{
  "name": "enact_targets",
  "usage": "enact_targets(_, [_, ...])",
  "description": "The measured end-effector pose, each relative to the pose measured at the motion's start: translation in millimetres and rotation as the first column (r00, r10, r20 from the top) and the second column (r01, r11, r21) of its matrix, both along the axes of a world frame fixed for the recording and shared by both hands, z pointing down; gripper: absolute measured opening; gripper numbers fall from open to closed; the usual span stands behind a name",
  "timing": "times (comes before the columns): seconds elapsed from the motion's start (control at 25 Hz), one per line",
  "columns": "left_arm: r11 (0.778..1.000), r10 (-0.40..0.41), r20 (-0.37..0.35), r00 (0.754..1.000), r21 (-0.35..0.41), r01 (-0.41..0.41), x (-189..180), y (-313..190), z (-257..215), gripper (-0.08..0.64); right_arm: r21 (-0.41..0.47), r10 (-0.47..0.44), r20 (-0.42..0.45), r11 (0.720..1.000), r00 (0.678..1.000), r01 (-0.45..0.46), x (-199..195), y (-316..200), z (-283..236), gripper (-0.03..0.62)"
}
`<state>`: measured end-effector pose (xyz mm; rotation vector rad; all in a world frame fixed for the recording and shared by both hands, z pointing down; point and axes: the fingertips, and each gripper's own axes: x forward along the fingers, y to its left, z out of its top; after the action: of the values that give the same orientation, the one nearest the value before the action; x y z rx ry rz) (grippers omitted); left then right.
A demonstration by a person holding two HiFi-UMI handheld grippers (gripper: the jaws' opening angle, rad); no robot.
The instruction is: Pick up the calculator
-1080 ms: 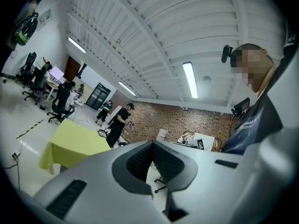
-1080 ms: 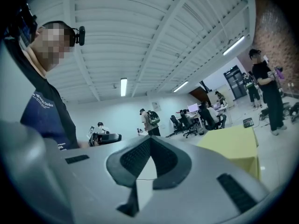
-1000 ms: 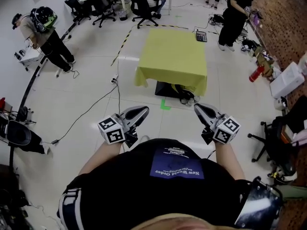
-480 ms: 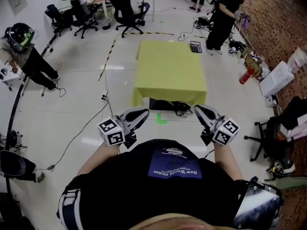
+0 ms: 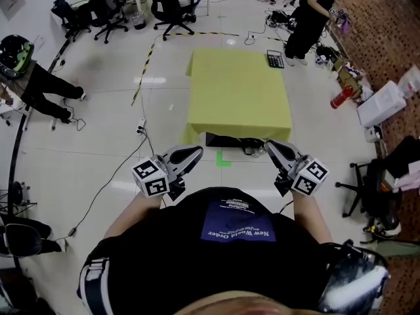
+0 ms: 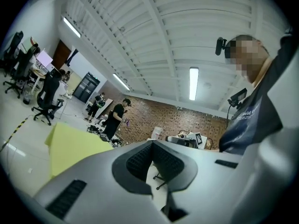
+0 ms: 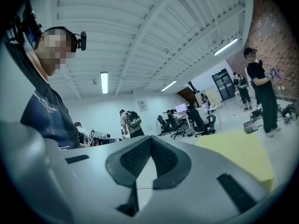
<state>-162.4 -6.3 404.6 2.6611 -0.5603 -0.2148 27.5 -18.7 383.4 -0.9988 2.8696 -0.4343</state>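
The person wears a black T-shirt point(image 5: 197, 261) with a navy patch point(image 5: 237, 223) printed in white, and white stripes on the left sleeve point(image 5: 95, 277). The left gripper point(image 5: 192, 153) and right gripper point(image 5: 271, 147) each have grey shells, black ribbed fingers point(image 6: 140, 160) and 1 black-and-white marker cube point(image 5: 150, 178).

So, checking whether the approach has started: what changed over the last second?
The person walked toward the yellow table, which now sits nearer and lower in the head view. Nothing was grasped or let go. The calculator stays on the table's far right corner; the left gripper and right gripper stay held out ahead, jaws shut and empty.
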Motion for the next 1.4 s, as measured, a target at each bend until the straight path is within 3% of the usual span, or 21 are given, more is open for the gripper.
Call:
enact_targets(0.2, [0.999, -0.048, 0.021, 0.999, -0.004, 0.048, 28.9, -46.3, 0.0, 0.006, 0.000, -0.066, 0.022, 0.998, 0.998, 0.066, 22.0, -54.0, 6.7, -0.014])
enact_targets(0.52, [0.983, -0.184, 0.027, 0.983, 0.023, 0.183, 112.1, -128.6, -19.4, 0.006, 0.025, -0.219, 0.014, 0.975, 0.976, 0.219, 88.8, -155.9, -0.2, -0.014])
enact_targets(0.76, [0.976, -0.216, 0.040, 0.976, 0.026, 0.215, 148.8, -174.9, -26.2, 0.006, 0.027, -0.289, 0.010, 0.957, 0.957, 0.289, 110.4, -216.7, -3.1, -0.014])
enact_targets(1.0, [0.976, -0.219, 0.039, 0.975, -0.009, 0.219, 128.6, -227.6, -12.8, 0.006, 0.001, -0.300, 0.012, 0.954, 0.954, 0.300, 90.1, -265.5, 11.3, -0.014])
enact_targets(1.4, [1.000, -0.026, 0.006, 1.000, 0.002, 0.026, 36.7, -350.8, 1.4, 0.006, -0.044, -0.168, 0.015, 0.985, 0.986, 0.168, -15.1, -364.1, 12.7, -0.014])
